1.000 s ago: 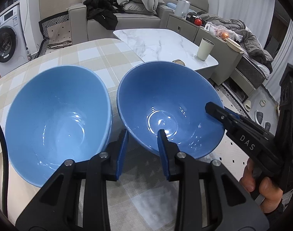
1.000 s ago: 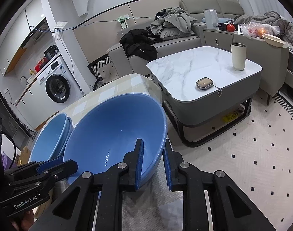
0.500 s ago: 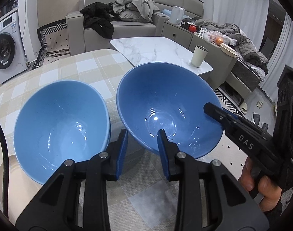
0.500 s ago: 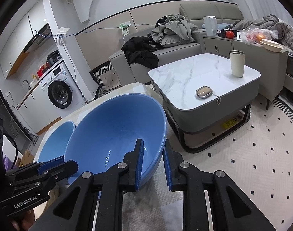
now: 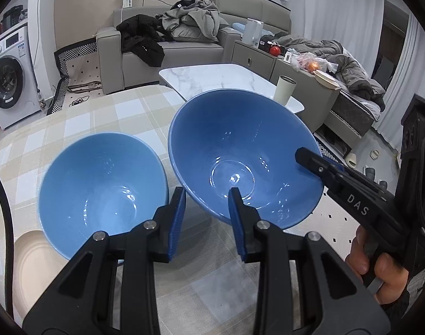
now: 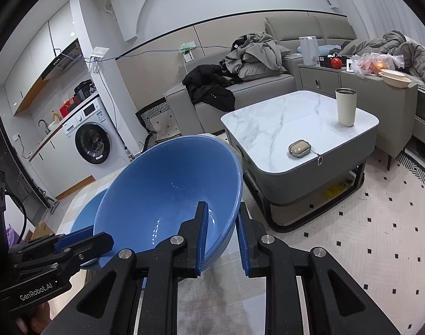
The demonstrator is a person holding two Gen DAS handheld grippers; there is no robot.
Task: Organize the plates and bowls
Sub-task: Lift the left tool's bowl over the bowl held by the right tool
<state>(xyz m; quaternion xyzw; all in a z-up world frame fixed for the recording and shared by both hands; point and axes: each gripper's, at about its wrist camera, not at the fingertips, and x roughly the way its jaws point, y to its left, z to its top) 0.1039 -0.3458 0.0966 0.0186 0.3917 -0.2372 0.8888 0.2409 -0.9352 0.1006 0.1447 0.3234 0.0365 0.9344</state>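
Observation:
Two blue bowls are in view. My right gripper [image 6: 222,236] is shut on the near rim of the darker blue bowl [image 6: 167,192] and holds it tilted above the checked table; this bowl [image 5: 240,153] and the right gripper [image 5: 310,157] also show in the left wrist view. The lighter blue bowl [image 5: 100,195] sits on the checked tablecloth [image 5: 72,117], left of the held one. My left gripper [image 5: 206,217] is open and empty, its fingers straddling the gap between the two bowls. A cream plate [image 5: 33,262] lies at the lower left.
A marble coffee table [image 6: 282,120] with a cream cup [image 6: 345,106] and a small case stands beyond the checked table's edge. A grey sofa with clothes and a washing machine [image 6: 92,142] are further back. A black cable runs along the left.
The held blue bowl has risen and tilted higher above the table. The left gripper has pulled back and up, so the resting bowl looks smaller and the cream plate has come into view.

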